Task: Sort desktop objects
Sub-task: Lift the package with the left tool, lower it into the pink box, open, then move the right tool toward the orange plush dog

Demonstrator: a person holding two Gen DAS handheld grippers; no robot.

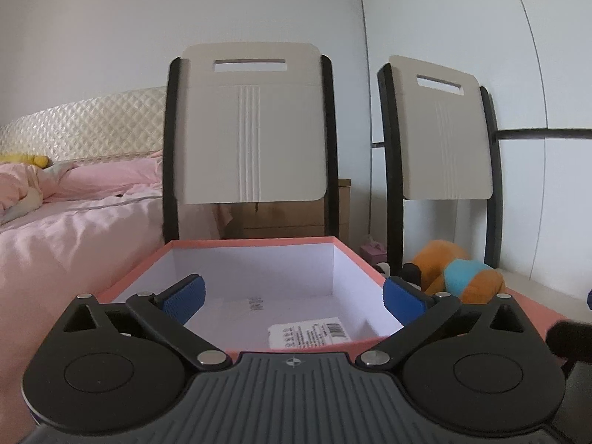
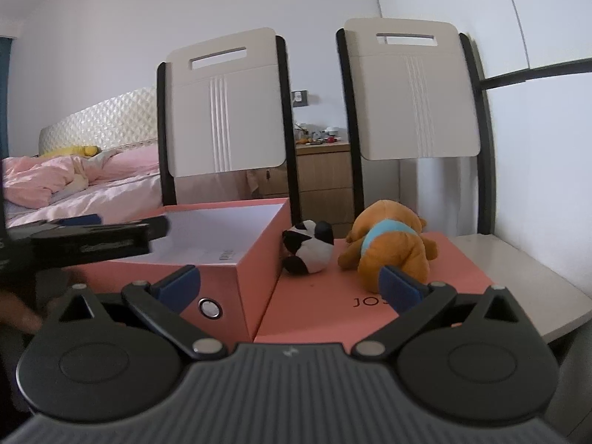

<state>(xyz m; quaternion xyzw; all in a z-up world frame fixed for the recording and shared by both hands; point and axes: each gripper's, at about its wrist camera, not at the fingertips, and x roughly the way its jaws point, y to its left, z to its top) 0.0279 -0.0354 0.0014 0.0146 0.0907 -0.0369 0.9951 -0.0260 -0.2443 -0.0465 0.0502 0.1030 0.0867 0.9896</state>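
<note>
Pink box [image 2: 255, 244] sits open on the table [image 2: 536, 270], white inside, nothing but a label sheet [image 1: 309, 333] on its floor. Left gripper [image 1: 292, 296] over the box mouth, jaws spread wide, empty. Panda plush [image 2: 309, 248] touches the box's right wall; orange bear plush [image 2: 392, 244] just beside it, both on the pink lid [image 2: 325, 303]. Right gripper [image 2: 292, 285] jaws apart, empty, near the bear.
</note>
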